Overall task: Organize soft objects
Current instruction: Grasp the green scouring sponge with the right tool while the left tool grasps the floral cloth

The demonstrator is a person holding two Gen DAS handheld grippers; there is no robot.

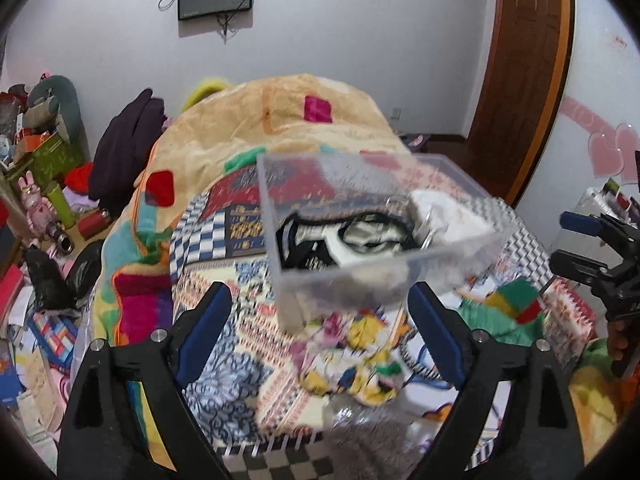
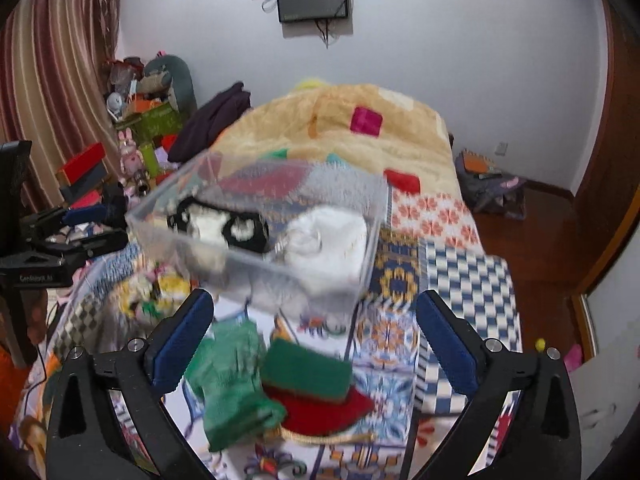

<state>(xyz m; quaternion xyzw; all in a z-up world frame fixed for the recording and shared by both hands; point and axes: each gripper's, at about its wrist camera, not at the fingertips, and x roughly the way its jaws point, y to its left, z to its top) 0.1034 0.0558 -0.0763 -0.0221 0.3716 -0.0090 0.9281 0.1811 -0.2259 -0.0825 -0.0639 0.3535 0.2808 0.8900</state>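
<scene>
Bedroom; bed (image 1: 240,292) w/ patchwork quilt, tan blanket (image 1: 288,120) heaped at far end, clutter (image 1: 44,184) on floor at left.

Left wrist view: left gripper (image 1: 320,320) spread wide, holding nothing. Clear bin (image 1: 372,224) sits ahead on quilt w/ b&w cloth (image 1: 348,240) and white cloth (image 1: 444,212) inside. Yellow floral cloth (image 1: 360,356) lies between fingers, in front of bin. Right gripper (image 1: 576,240) at right edge, apart.

Right wrist view: right gripper (image 2: 316,336) wide, holding nothing. Green cloth (image 2: 232,380) and red-green cloth (image 2: 316,388) lie just below, touching. Bin (image 2: 260,216) beyond them, blurred. Left gripper (image 2: 80,224) at left, wide too.
</scene>
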